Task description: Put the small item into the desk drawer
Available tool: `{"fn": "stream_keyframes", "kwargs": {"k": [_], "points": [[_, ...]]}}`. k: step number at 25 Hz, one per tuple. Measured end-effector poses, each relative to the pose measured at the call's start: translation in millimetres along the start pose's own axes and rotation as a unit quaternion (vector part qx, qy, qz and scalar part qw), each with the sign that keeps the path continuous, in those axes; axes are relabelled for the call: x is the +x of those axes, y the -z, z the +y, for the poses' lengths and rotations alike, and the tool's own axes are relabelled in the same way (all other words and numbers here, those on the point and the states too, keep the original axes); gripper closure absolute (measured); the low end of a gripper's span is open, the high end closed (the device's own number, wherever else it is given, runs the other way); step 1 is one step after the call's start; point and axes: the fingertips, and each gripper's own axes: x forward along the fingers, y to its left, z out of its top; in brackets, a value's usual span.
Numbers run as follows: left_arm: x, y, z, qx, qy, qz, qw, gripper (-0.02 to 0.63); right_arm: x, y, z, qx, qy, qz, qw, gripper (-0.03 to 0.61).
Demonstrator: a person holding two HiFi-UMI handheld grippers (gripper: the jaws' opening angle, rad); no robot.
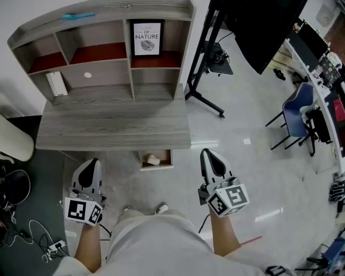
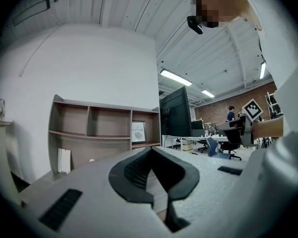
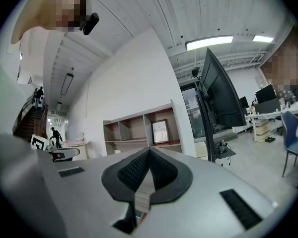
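Small item (image 1: pixel 153 160), pale and rounded, is seen lying inside the open drawer (image 1: pixel 157 168), just below the desk's (image 1: pixel 115 125) front edge at the lower centre of the head view. The placing is judged done, so the drawer is probably what remains to be shut. Its front should be pushed squarely with a closed jaw tip, so that it is not skewed. The left gripper (image 1: pixel 92 162) is held to the drawer's left and the right gripper (image 1: pixel 206 152) to its right, both apart from it. Both pairs of jaws are clenched tip to tip, and nothing is gripped. A framed print (image 1: pixel 146 38) is stood in the hutch above. A black monitor stand (image 1: pixel 204 56) is set to the upper right, well apart from the drawer. No obstruction is seen before the drawer.
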Motion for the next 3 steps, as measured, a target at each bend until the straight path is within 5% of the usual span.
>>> {"fn": "stream_keyframes", "kwargs": {"k": [3], "points": [[0.6, 0.2, 1.1, -0.001, 0.002, 0.001, 1.0000, 0.609, 1.4, 1.7, 0.2, 0.016, 0.000, 0.001, 1.000, 0.581]]}}
